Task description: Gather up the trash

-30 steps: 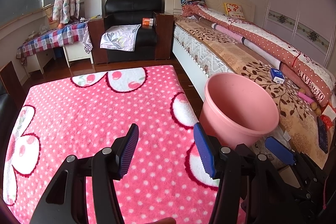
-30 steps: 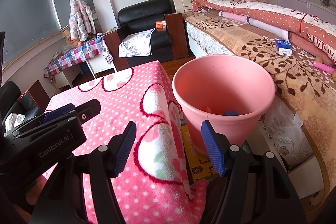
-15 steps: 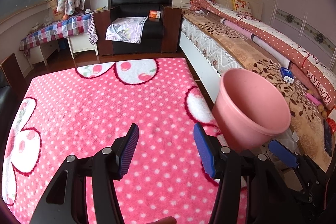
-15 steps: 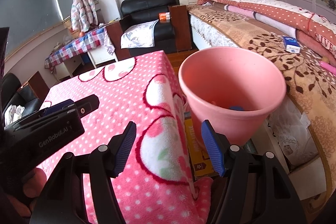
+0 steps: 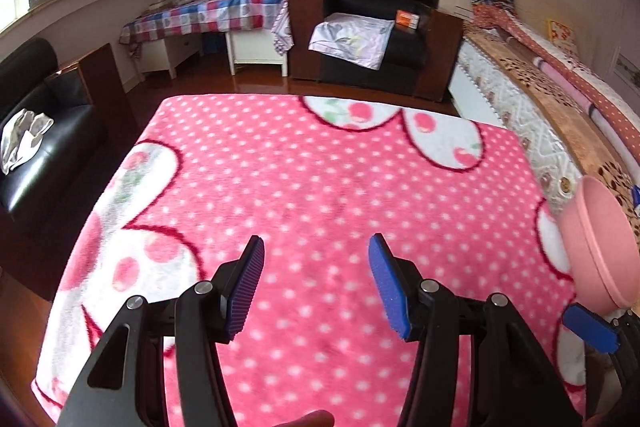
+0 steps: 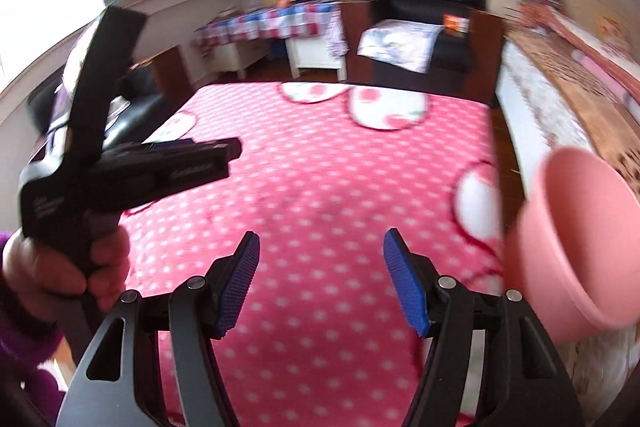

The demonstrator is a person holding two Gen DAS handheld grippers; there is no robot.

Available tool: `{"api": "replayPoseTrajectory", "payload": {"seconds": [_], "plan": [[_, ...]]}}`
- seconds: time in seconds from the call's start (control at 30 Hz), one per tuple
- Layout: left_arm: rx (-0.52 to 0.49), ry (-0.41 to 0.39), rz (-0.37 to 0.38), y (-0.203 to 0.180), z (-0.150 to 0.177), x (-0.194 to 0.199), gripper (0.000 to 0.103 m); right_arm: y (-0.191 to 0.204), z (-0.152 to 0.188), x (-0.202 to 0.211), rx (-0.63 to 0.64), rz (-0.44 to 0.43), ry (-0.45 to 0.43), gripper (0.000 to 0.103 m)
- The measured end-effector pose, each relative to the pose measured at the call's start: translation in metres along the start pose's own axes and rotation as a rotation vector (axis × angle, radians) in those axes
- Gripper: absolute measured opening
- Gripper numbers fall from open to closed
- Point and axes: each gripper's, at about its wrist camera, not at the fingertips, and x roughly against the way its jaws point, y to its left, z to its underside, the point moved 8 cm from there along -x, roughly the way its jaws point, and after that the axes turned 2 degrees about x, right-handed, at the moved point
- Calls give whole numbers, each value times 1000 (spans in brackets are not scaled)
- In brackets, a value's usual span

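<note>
Hovering over the pink polka-dot fleece blanket (image 5: 320,195), both grippers empty.
Left gripper (image 5: 316,283) and right gripper (image 6: 320,283) gape apart; the left gripper's white lettering looks too blurred to read; pink plastic bucket (image 6: 580,247) beside.

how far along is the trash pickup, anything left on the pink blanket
Done: the pink polka-dot blanket shows no trash on the part in view. In hand: nothing; the left tongs and right tongs both stand open and empty over it. The pink bucket stands at the blanket's right edge; its contents cannot be seen. Left: possibly the orange box on the black armchair, if it counts as trash.
</note>
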Motion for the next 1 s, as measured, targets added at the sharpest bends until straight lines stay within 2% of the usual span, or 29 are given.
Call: {"api": "replayPoseTrajectory", "payload": {"seconds": [0.23, 0.43, 0.53, 0.6, 0.77, 1.0], "plan": [[75, 48, -145, 86, 1, -29, 54, 72, 0, -41, 274, -177, 121, 65], [121, 92, -190, 124, 11, -49, 55, 120, 12, -60, 438, -288, 173, 65], [114, 80, -187, 125, 10, -51, 58, 136, 22, -67, 501, -322, 214, 65], [116, 78, -184, 124, 9, -52, 59, 140, 20, -67, 522, -338, 202, 65], [121, 82, -164, 122, 8, -55, 65, 140, 19, -68, 508, -374, 190, 78], [123, 84, -163, 121, 8, -57, 69, 141, 22, -65, 521, -371, 190, 79]]}}
